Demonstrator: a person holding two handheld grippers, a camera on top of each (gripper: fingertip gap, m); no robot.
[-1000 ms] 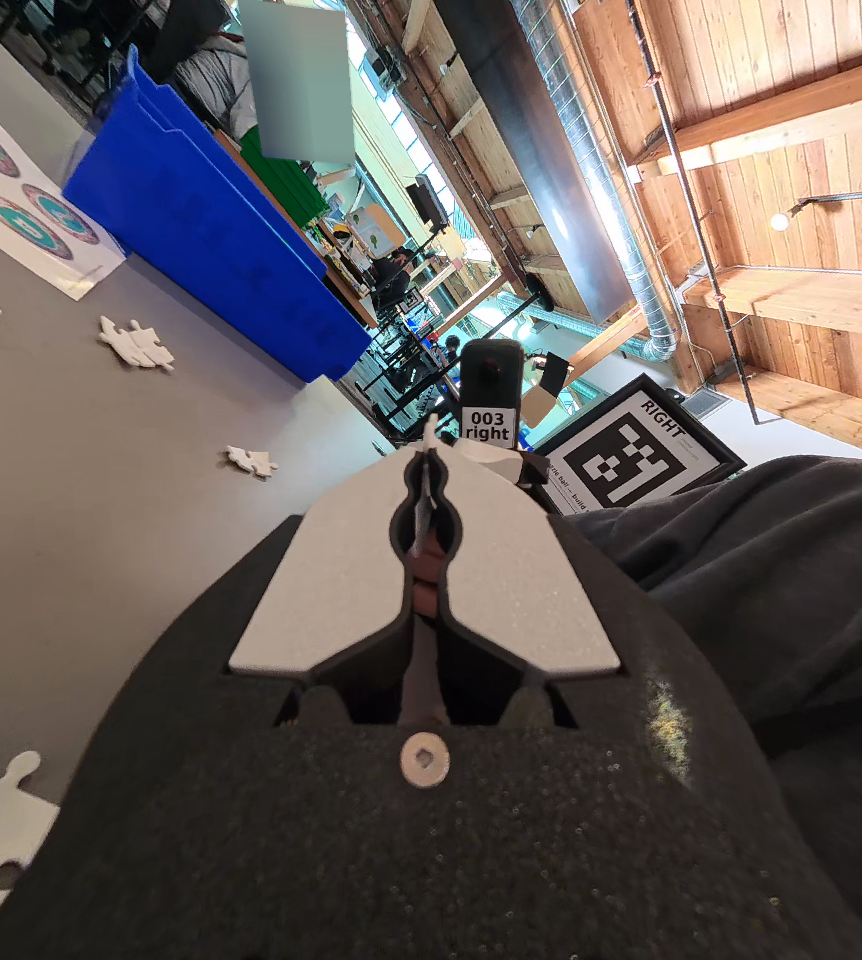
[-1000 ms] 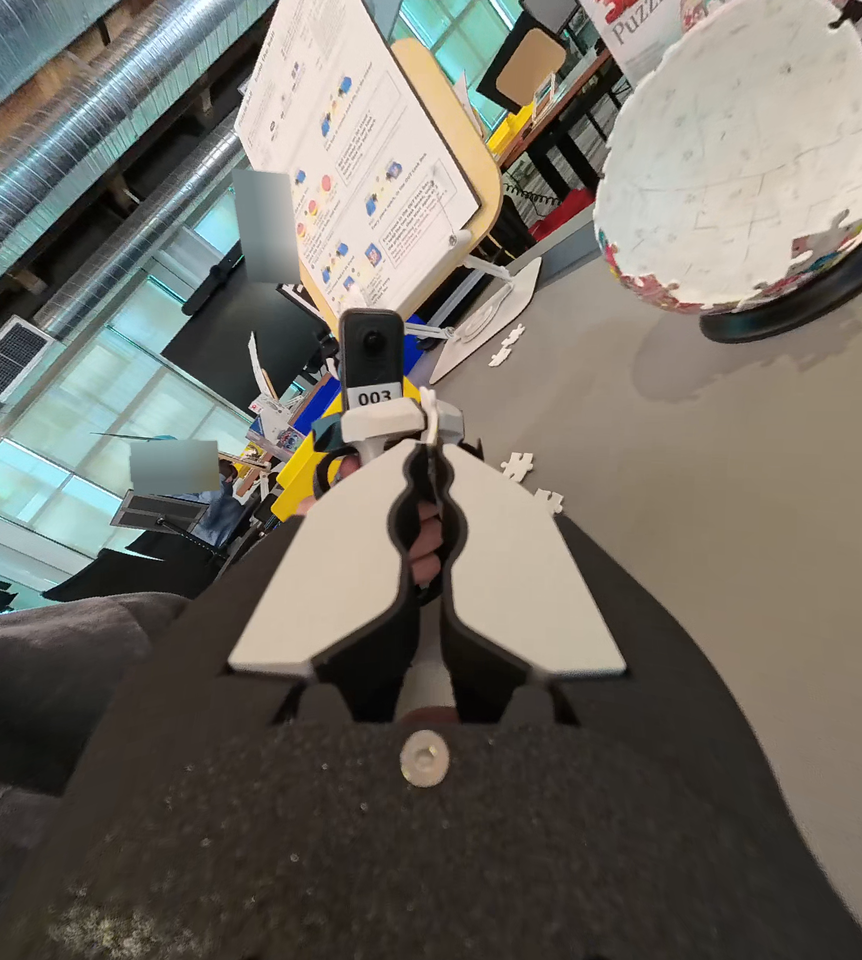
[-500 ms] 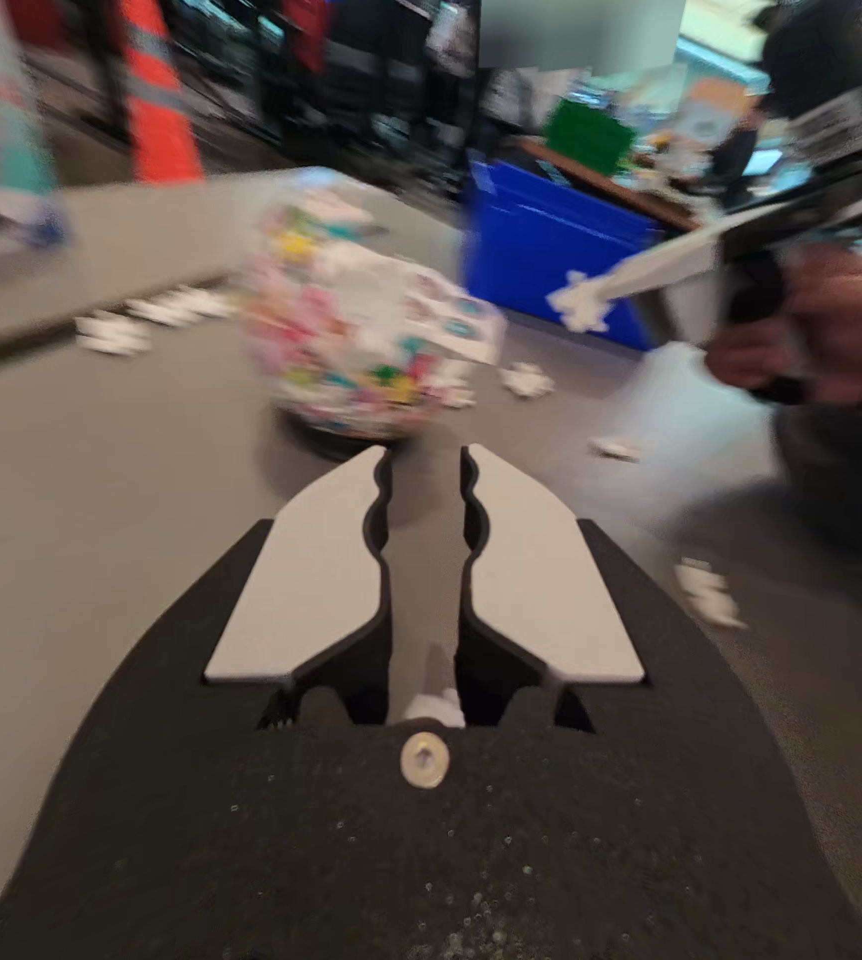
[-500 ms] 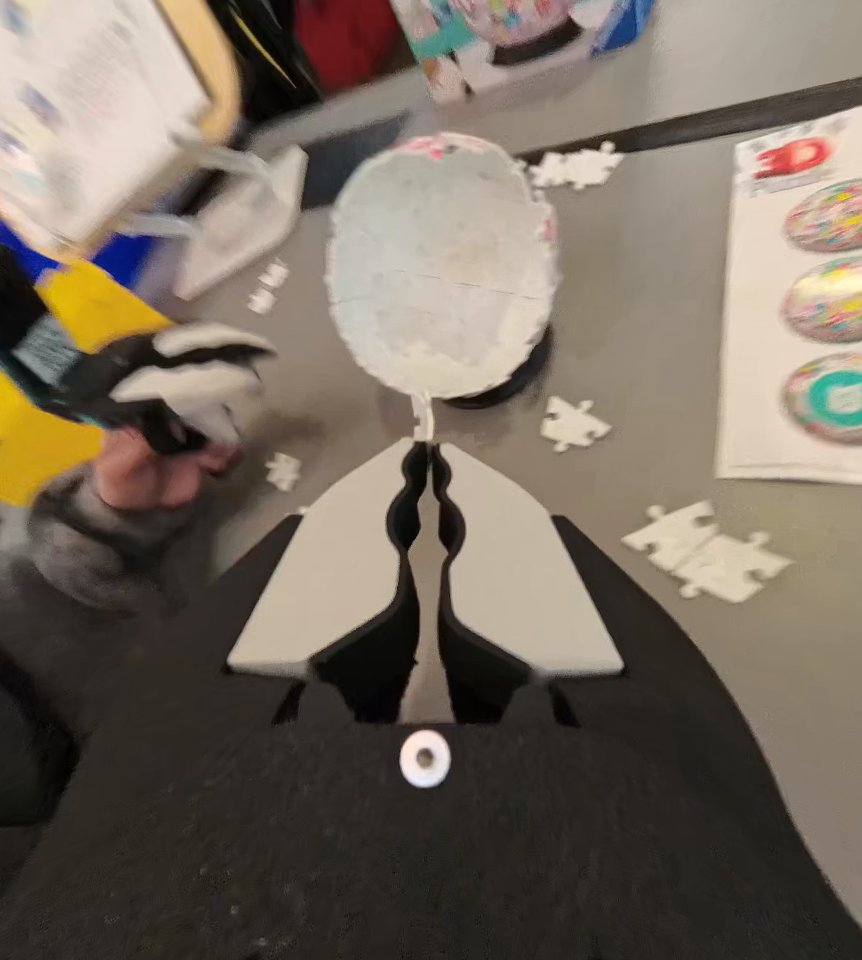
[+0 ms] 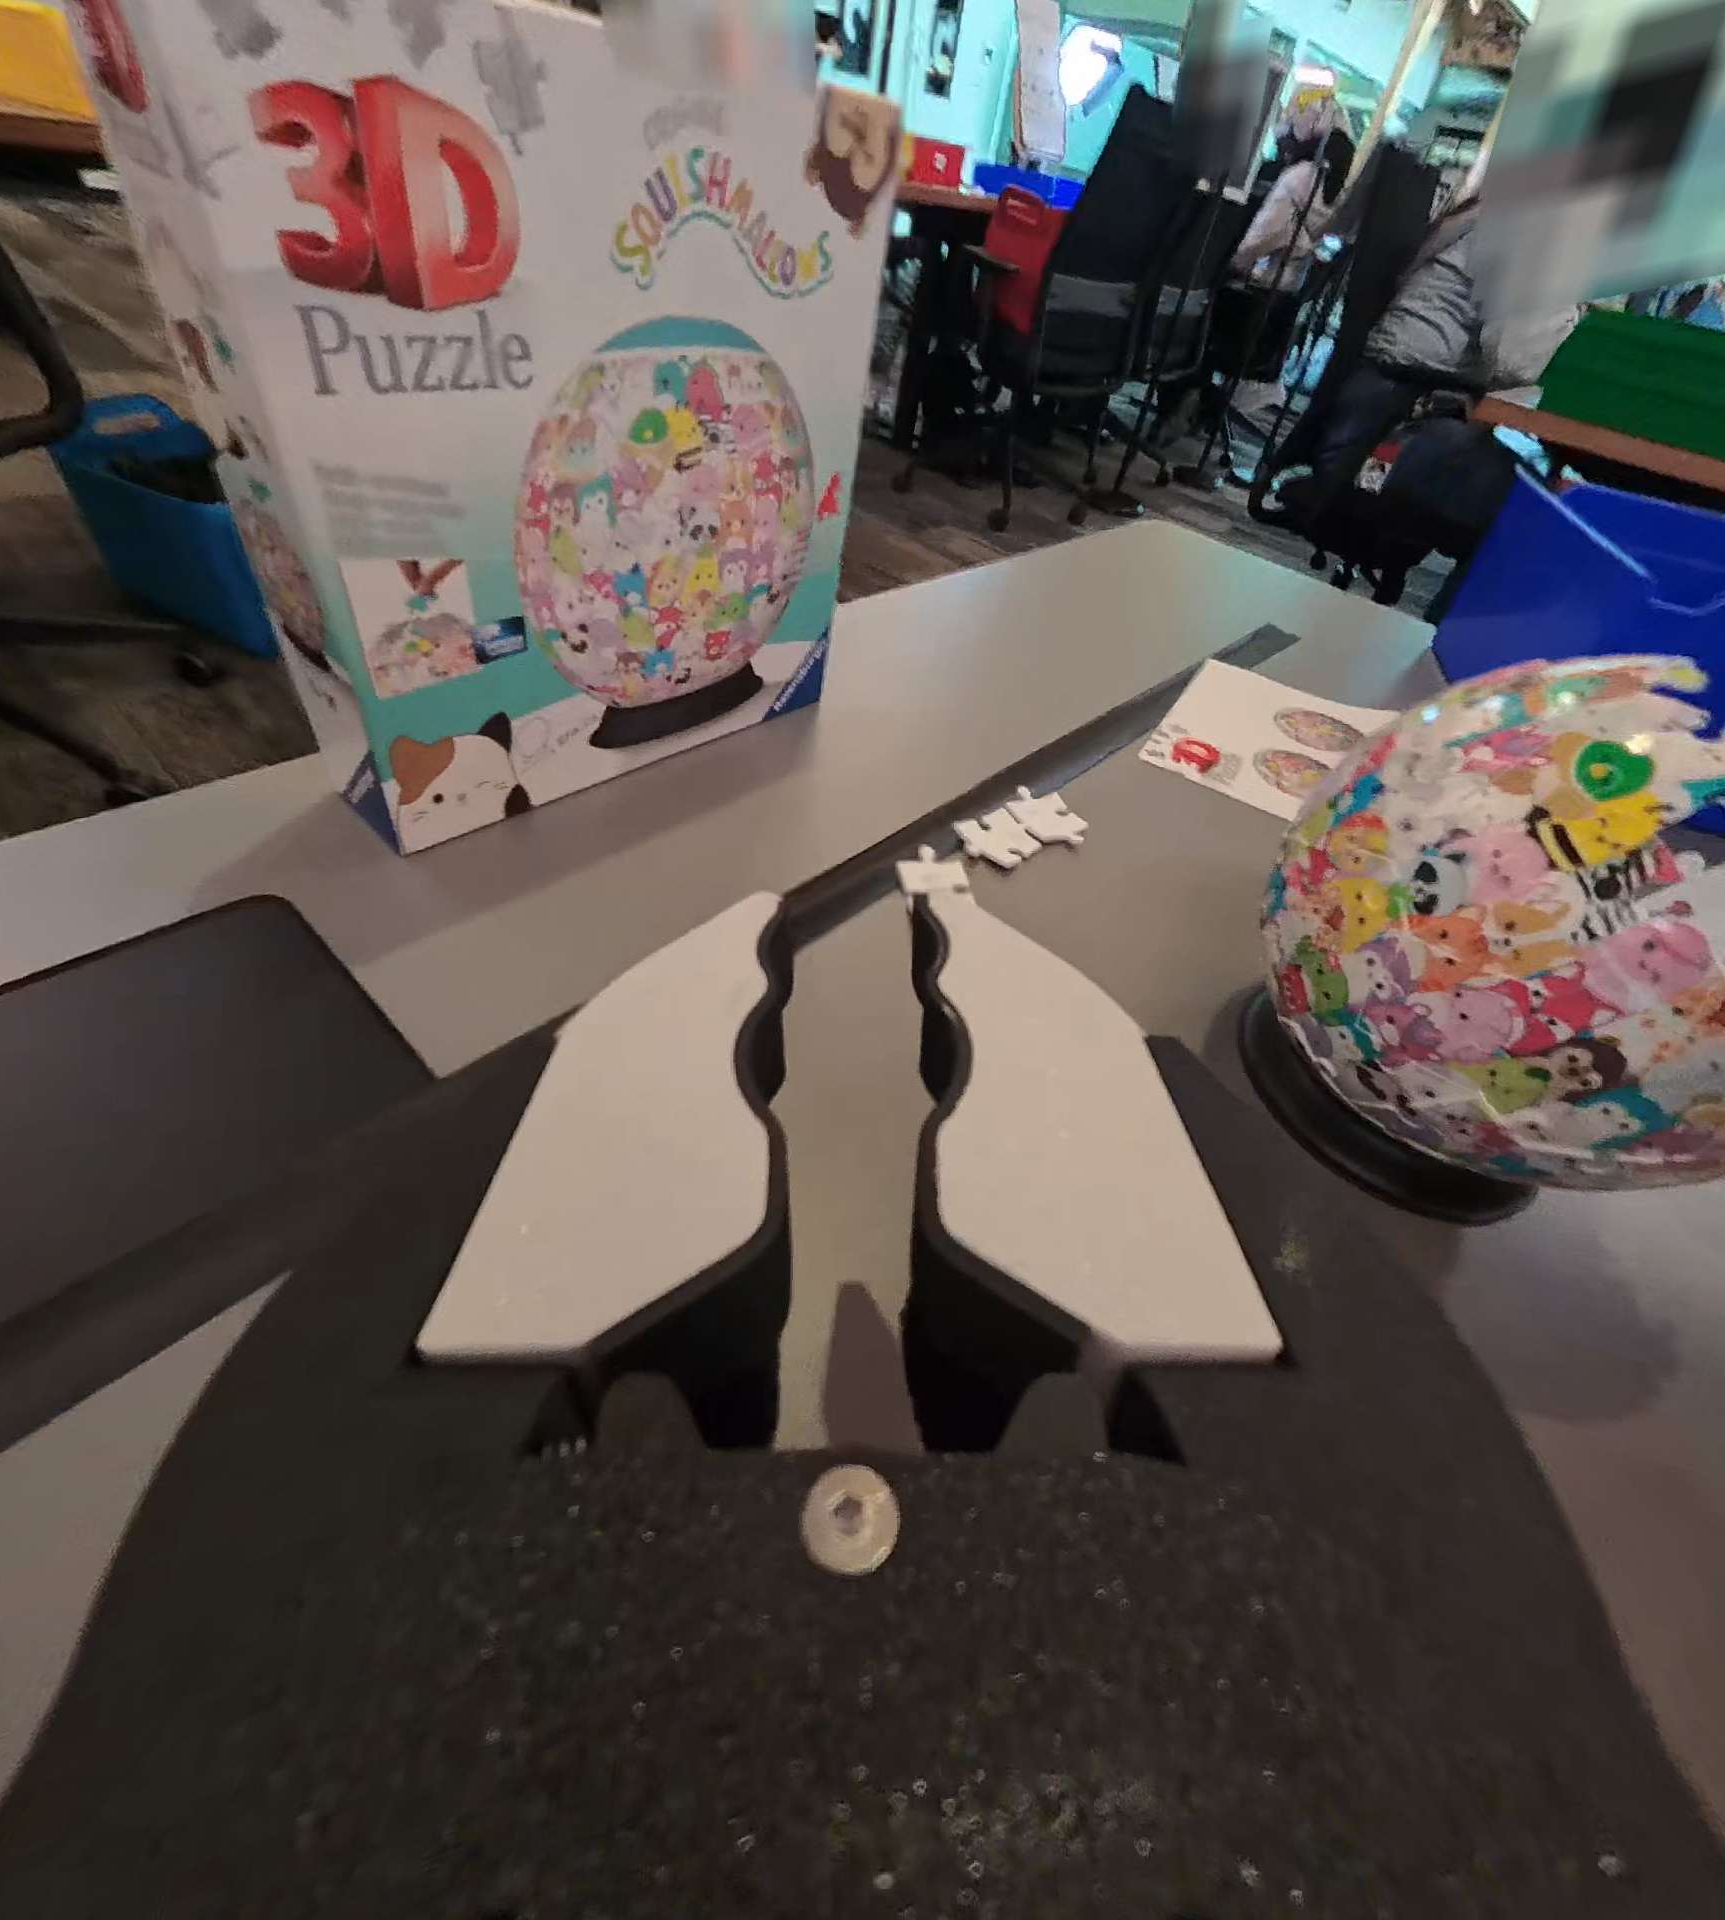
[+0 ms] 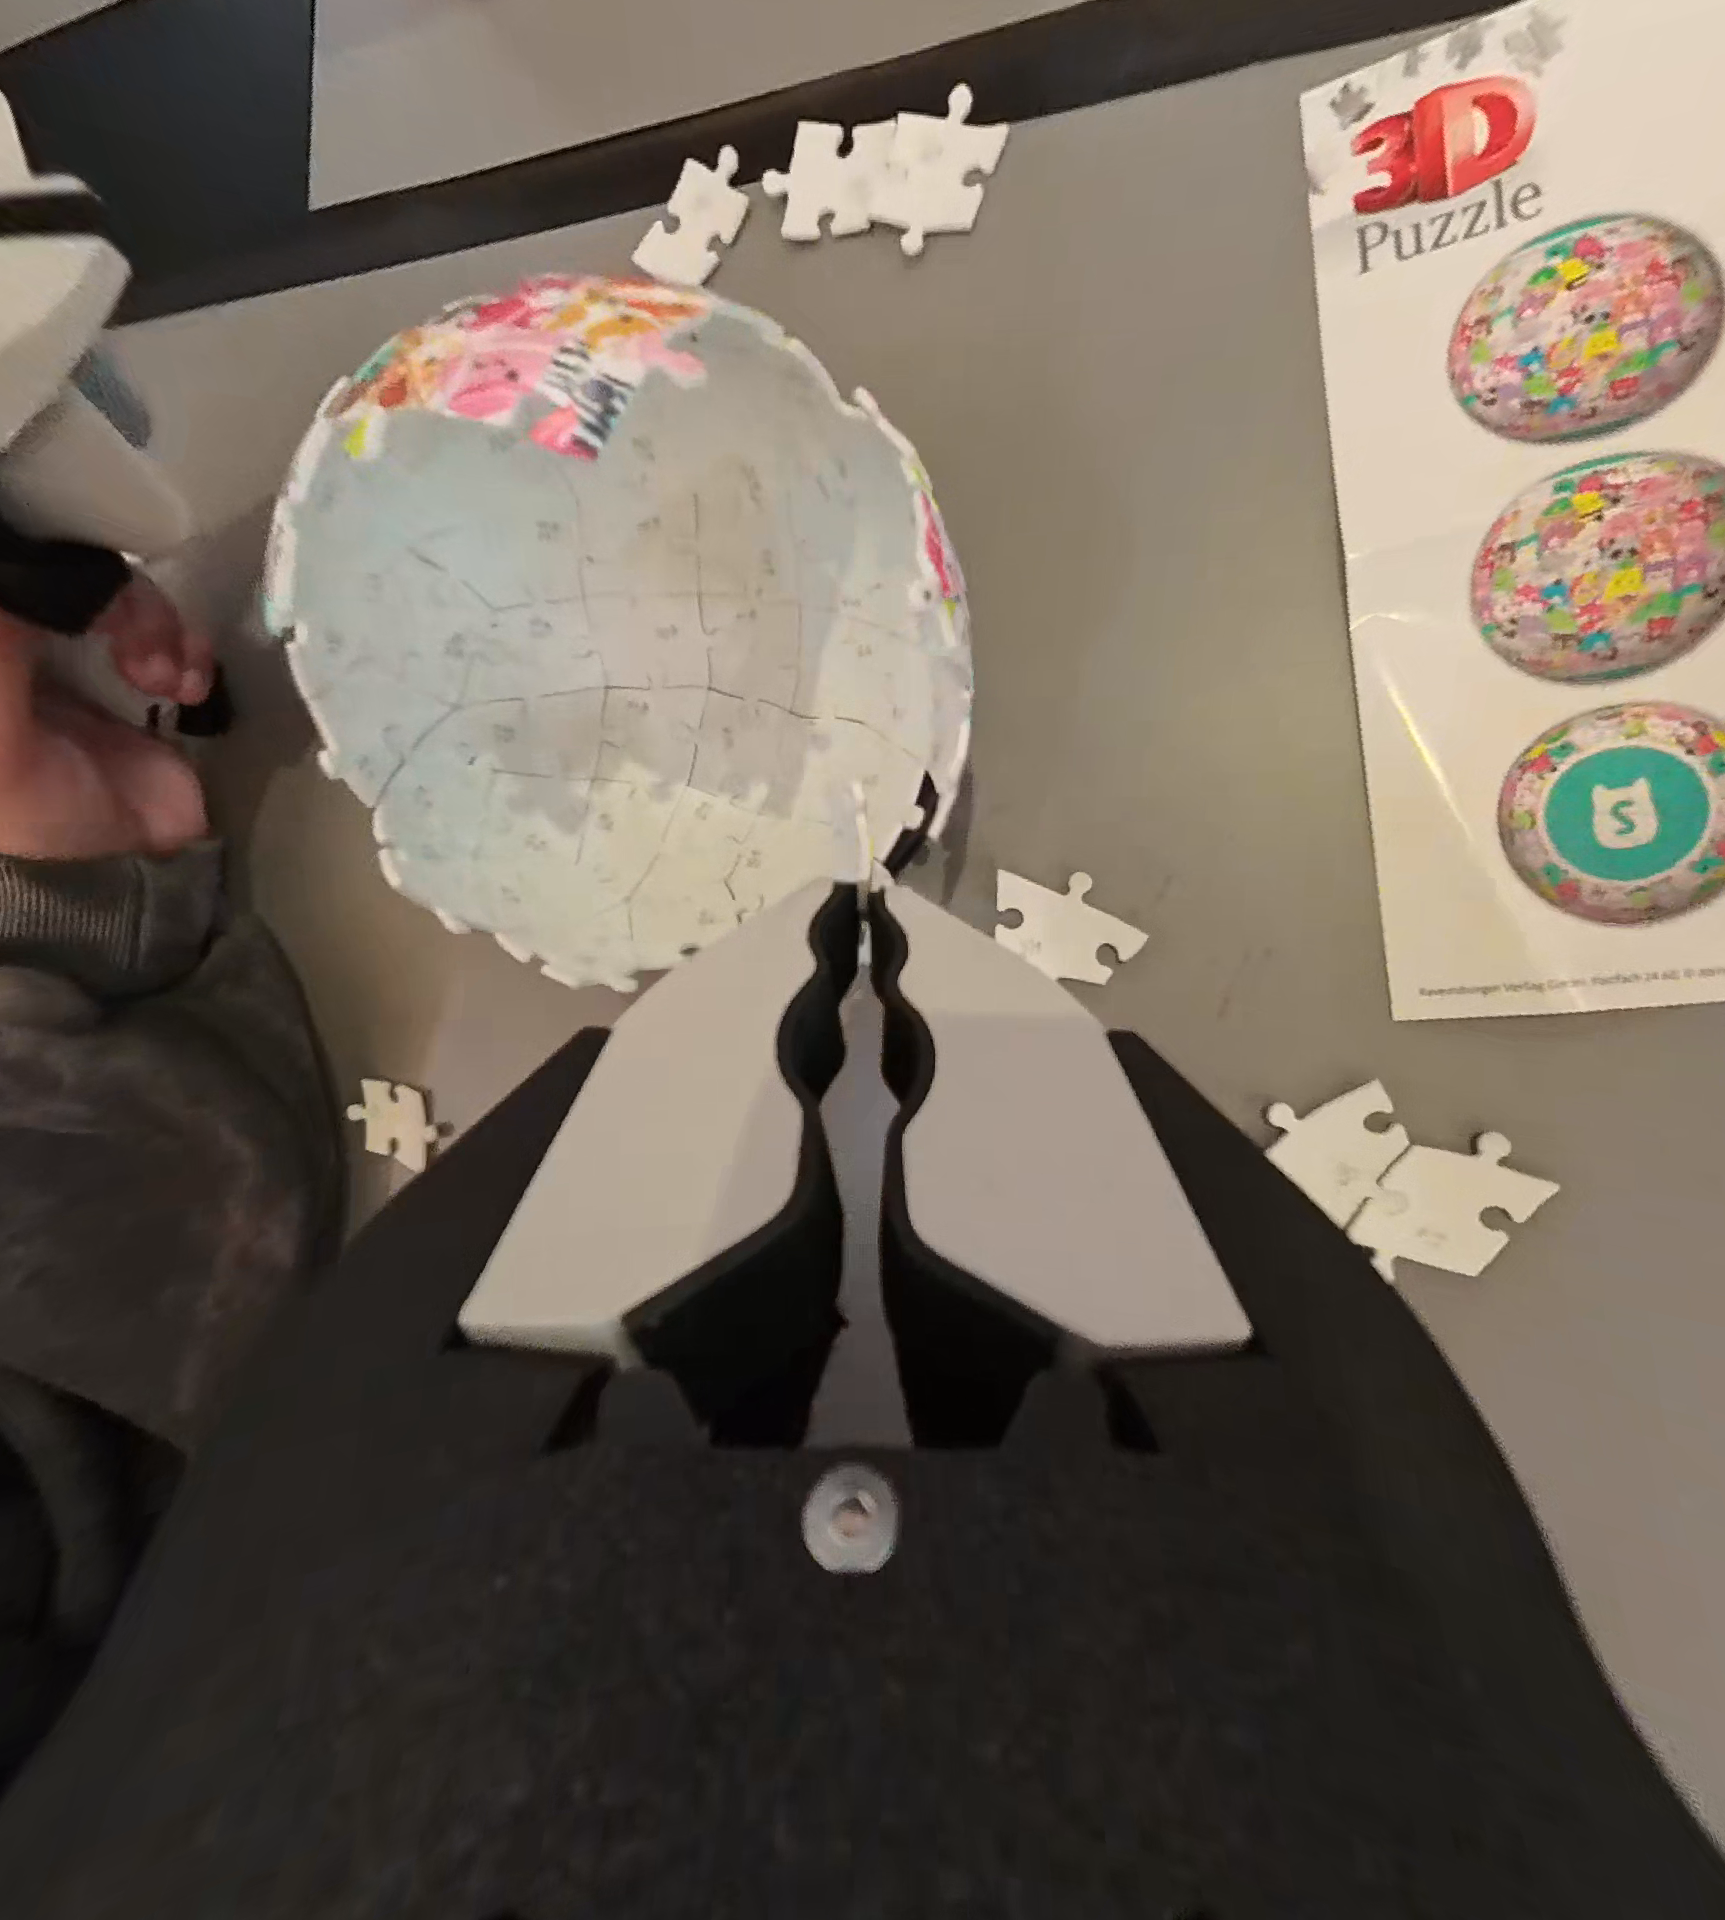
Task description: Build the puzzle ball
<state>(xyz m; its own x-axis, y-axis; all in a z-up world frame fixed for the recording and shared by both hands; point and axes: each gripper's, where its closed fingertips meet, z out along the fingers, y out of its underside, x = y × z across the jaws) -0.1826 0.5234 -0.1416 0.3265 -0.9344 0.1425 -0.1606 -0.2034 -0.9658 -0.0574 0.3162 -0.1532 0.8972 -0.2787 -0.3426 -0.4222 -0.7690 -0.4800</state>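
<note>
1. Puzzle ball, half built on its black stand, sits just ahead of the right gripper, which pinches a thin white piece edge-on at the open rim.
2. Left gripper (spread, empty) has the ball to its right.

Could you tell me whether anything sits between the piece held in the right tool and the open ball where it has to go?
Nothing visible does. The right tool pinches a thin white piece right at the ball's near rim. Loose pieces lie on the table, off to the side.
</note>
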